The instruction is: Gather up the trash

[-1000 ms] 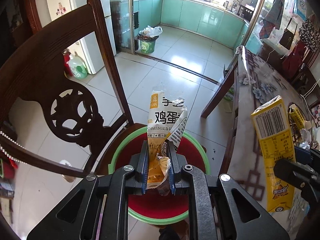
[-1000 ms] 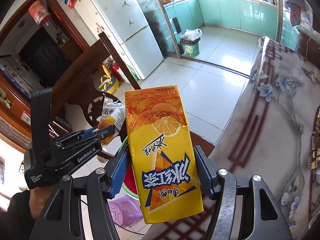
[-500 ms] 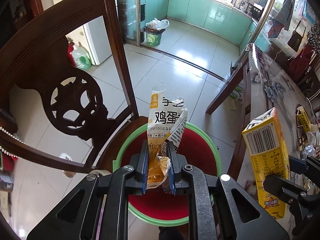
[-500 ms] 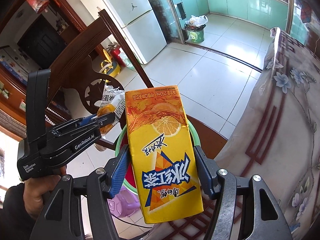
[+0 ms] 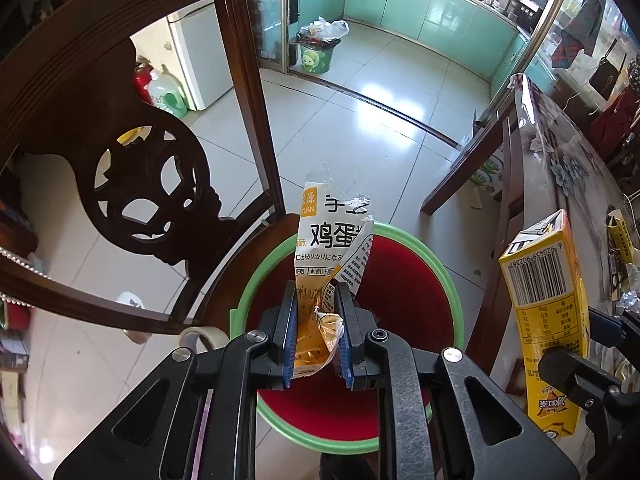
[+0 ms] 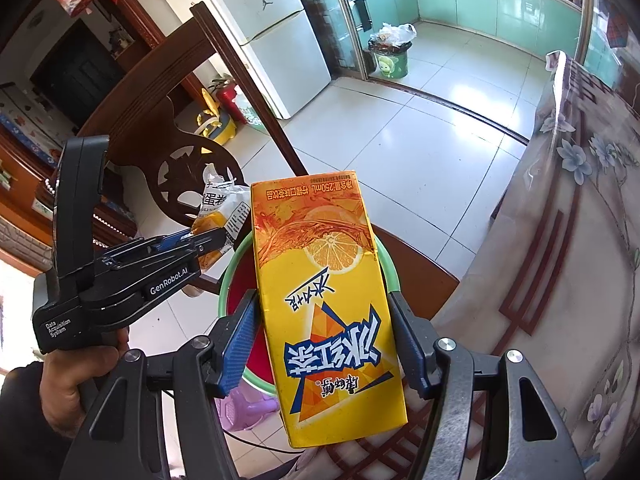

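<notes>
We note the left gripper pointing steeply down over a red plastic bin with a green rim, which stands on the seat of a dark carved wooden chair. Between its blue pads sits a torn white-and-orange snack wrapper with black print. The jaws have just been opening a little; they stand narrow, and the wrapper's crumpled lower end is still between them, its upper part sticking up and forward above the bin's mouth. Whether the pads still press on the wrapper we cannot tell.

We see the right gripper holding a yellow-and-orange iced-tea carton with a lemon slice printed on it, its pads set against the carton's two narrow sides at mid-width. The carton points away from the camera, print upside down, its far end over the near side of the bin's green rim.

From the left wrist view the carton hangs to the right of the bin, beside the edge of a table covered in a floral cloth. From the right wrist view a hand grips the left tool's handle, to the left of the carton, with the wrapper projecting over the bin's far left rim
</notes>
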